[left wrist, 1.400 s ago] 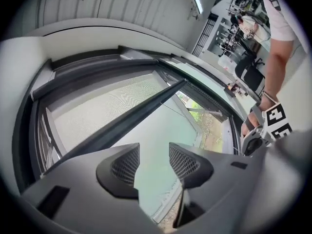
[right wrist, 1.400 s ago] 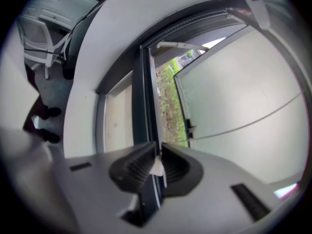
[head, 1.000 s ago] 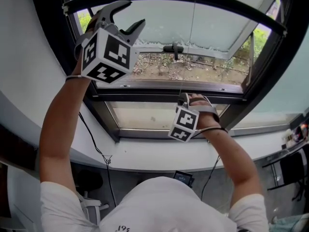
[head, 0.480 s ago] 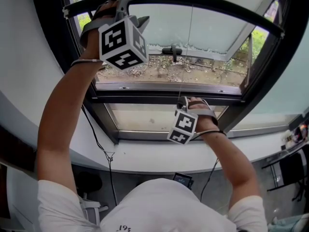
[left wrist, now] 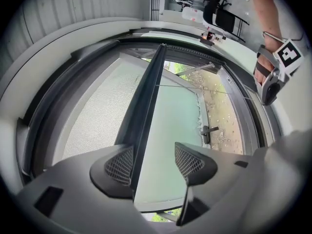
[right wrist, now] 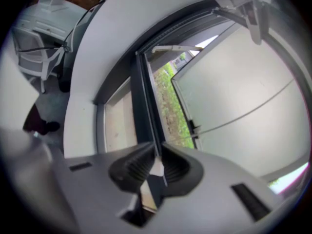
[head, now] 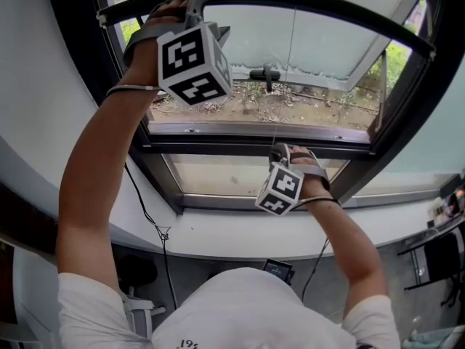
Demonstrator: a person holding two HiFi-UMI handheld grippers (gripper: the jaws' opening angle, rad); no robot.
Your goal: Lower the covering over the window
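Note:
The blind's black bottom rail [head: 305, 0] crosses the top of the window, with pale blind fabric [left wrist: 92, 116] above it. My left gripper [head: 211, 17] is raised to the rail's left part. Its jaws are open and straddle the rail [left wrist: 146, 106], which runs close beside the left pad [left wrist: 119, 165] without being pressed. A thin pull cord [head: 283, 86] hangs from the rail down to my right gripper [head: 278, 151], low at the sill. In the right gripper view that gripper [right wrist: 157, 167] is shut on the cord's end, and the cord [right wrist: 243, 112] leads away from it.
A black window handle [head: 265, 73] sits on the frosted casement pane, with gravel and greenery outside. The dark window frame [head: 254, 140] and white sill [head: 218, 231] lie below. A cable hangs under the sill at the left. Chairs and desks stand behind me in the room.
My left gripper has moved up and to the right, from beside the rail to straddling it, and its jaws have widened. The right gripper has stayed at the sill, shut on the cord.

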